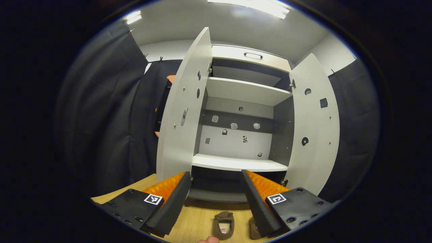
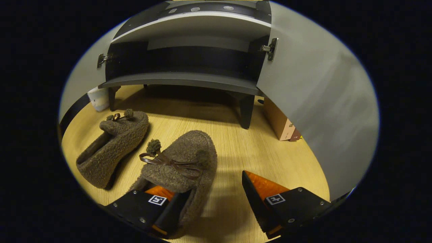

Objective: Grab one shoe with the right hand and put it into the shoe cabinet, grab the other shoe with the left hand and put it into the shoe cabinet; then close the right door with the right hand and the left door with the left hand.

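Right gripper view: right gripper (image 2: 216, 199), spread, straddles the soft, light brown fleece slipper's (image 2: 184, 162) side wall; left gripper (image 1: 216, 199) released.

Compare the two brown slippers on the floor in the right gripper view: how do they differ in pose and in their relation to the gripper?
The near slipper sits upright with its bow facing up; the far slipper leans on its side. The right gripper is open with one finger inside the near slipper's opening; the far slipper lies apart, untouched. Both are brown, fuzzy, with pom-poms, on the wooden floor before the open shoe cabinet.
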`<state>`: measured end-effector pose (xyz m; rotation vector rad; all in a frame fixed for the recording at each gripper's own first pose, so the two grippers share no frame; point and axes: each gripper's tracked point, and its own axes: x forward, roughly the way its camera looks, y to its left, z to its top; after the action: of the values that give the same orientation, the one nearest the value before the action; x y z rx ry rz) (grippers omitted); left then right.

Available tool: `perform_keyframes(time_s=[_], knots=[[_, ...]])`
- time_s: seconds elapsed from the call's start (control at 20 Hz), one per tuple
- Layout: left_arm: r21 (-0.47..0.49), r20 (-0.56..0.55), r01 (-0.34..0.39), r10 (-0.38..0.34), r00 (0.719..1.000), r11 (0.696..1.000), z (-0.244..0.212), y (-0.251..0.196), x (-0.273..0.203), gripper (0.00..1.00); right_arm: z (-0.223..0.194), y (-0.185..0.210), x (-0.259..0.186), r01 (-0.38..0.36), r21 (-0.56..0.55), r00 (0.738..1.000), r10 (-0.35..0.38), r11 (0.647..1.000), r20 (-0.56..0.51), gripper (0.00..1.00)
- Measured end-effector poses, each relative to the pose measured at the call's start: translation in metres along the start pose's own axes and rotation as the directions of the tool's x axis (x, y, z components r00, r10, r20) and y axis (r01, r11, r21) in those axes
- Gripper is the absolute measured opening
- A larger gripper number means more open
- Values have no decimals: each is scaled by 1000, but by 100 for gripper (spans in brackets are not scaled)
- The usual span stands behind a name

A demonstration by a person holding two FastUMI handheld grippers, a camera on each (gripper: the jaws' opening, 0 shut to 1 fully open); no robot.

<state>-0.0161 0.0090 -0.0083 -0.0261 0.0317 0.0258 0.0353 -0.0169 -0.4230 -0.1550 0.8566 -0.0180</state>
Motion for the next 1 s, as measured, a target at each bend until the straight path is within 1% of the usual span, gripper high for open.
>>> perform_keyframes(time_s=[0.05, 0.1, 0.2, 0.25, 0.3, 0.35, 0.4, 0.45, 0.5, 0.55, 0.6, 0.65, 0.7, 0.75, 0.8, 0.9, 1.0], knots=[[-2, -4, -2, 2, 1000, 1000, -1, 0, 1, 96, 5, 4, 6, -20, -8, 999, 21, 1000, 41, 89], [-7, -4, -1, 1, 1000, 1000, -1, -1, 1, 96, 7, 5, 8, -31, -22, 997, 33, 999, 63, 83], [-8, -4, 1, -1, 1000, 1000, -2, -3, 1, 96, 8, 8, 4, -51, -8, 995, 51, 999, 80, 75], [-8, -2, 1, -1, 1000, 1000, -1, -3, 2, 94, 6, 13, 5, -65, 4, 995, 65, 998, 73, 70], [-9, -1, 3, -3, 1000, 1000, -2, -4, 2, 96, 6, 18, 6, -83, 13, 994, 82, 996, 70, 57], [-10, -3, 4, -4, 1000, 1000, -2, -5, 2, 96, 6, 20, 8, -88, 6, 994, 87, 996, 71, 53], [-12, -4, 5, -5, 1000, 1000, -2, -6, 2, 96, 7, 20, 11, -84, -20, 993, 85, 996, 86, 39], [-15, 2, 8, -8, 1000, 1000, 0, -7, 1, 96, 8, 19, 9, -78, -44, 992, 81, 996, 95, 36], [-17, 9, 12, -12, 1000, 1000, 1, -9, 1, 94, 10, 18, 9, -69, -58, 992, 74, 996, 104, 29], [-18, 12, 15, -15, 1000, 1000, 2, -10, 0, 96, 8, 14, 7, -50, -79, 993, 58, 996, 104, 25], [-20, 14, 18, -17, 1000, 1000, 2, -11, 0, 96, 8, 15, 4, -58, -86, 993, 67, 995, 99, 10], [-23, 14, 20, -20, 1000, 1000, 2, -11, -1, 96, 7, 16, 2, -56, -95, 993, 65, 994, 97, 12], [-26, 13, 21, -21, 1000, 999, 1, -11, -1, 94, 6, 17, -4, -62, -92, 993, 70, 994, 90, 12], [-27, 13, 21, -21, 1000, 999, 1, -11, -1, 94, 13, 18, -14, -75, -72, 991, 82, 995, 107, 11], [-27, 11, 19, -19, 1000, 999, 0, -10, -2, 96, 22, 20, -24, -82, -55, 987, 89, 995, 134, 7], [-26, 5, 18, -17, 1000, 1000, -3, -8, -3, 96, 45, 21, -51, -86, -50, 975, 95, 995, 203, 6], [-29, -11, 21, -21, 1000, 999, -8, -8, -2, 96, 75, 23, -84, -89, -57, 954, 101, 994, 282, 6]])
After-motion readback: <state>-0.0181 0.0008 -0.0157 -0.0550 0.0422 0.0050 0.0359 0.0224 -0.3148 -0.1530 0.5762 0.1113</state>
